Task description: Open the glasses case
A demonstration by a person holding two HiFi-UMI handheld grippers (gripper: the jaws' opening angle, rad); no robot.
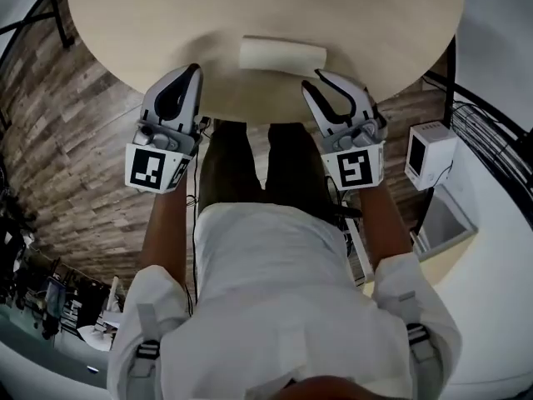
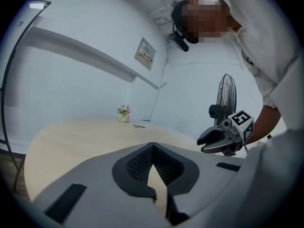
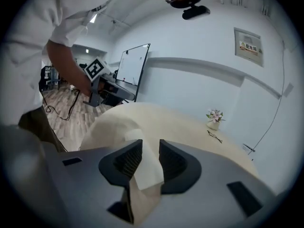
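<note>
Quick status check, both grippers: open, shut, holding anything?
Left gripper: shut, nothing between its jaws.
Right gripper: open, jaws apart, with the glasses case just ahead of them, not clamped.

- Round pale wooden desk (image 1: 125, 23) over a brown plank floor (image 1: 50, 165).
- Plain white walls (image 2: 85, 80) carrying a small sign (image 2: 146, 53).
- Standing fan (image 2: 227, 96) and whiteboard (image 3: 130, 68) near the walls.
- Small flower pot (image 2: 124, 113) at the desk's far edge.

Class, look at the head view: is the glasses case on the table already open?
No: the glasses case lies on the table as one closed block, with no lid raised.
</note>
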